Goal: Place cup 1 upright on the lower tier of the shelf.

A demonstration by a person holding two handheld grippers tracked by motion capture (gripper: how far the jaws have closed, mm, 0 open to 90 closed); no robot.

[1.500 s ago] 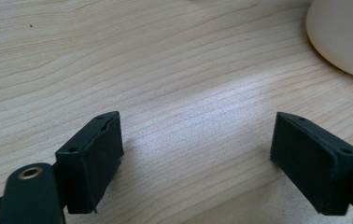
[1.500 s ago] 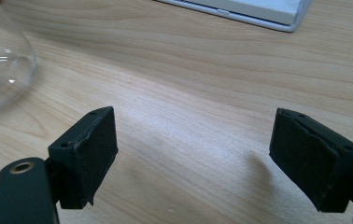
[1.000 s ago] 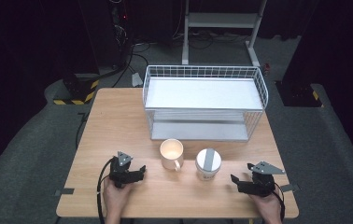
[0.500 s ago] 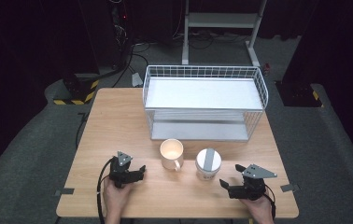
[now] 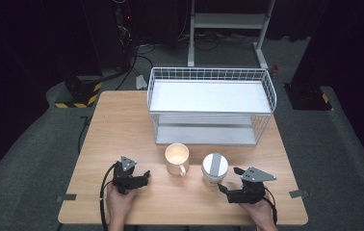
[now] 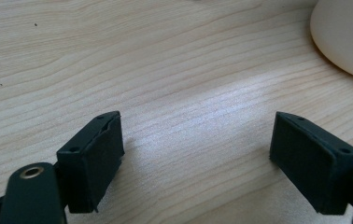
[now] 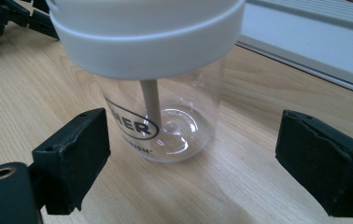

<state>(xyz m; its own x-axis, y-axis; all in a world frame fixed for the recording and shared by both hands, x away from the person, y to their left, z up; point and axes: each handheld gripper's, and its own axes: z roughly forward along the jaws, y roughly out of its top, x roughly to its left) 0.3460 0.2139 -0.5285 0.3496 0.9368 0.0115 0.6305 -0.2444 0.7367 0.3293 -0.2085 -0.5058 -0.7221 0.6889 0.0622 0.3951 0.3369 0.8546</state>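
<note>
1. The clear jar stands upright on the counter, long axis vertical, white lid on top with a grey strip across it.
2. It sits just ahead of the right claw, centred before the gap between the jaws and touching neither.
3. The right claw is spread wide; its jaws have just been opening, with nothing between them.
4. The left claw is also spread, resting low over bare wood, gripping nothing.
5. The cream mug stands upright ahead and to the right of the left claw, handle turned back toward the person.
6. In the right gripper view the jar's top is cut off and its printed lettering is only partly legible.
7. In the left gripper view the mug is cropped at the corner.
</note>
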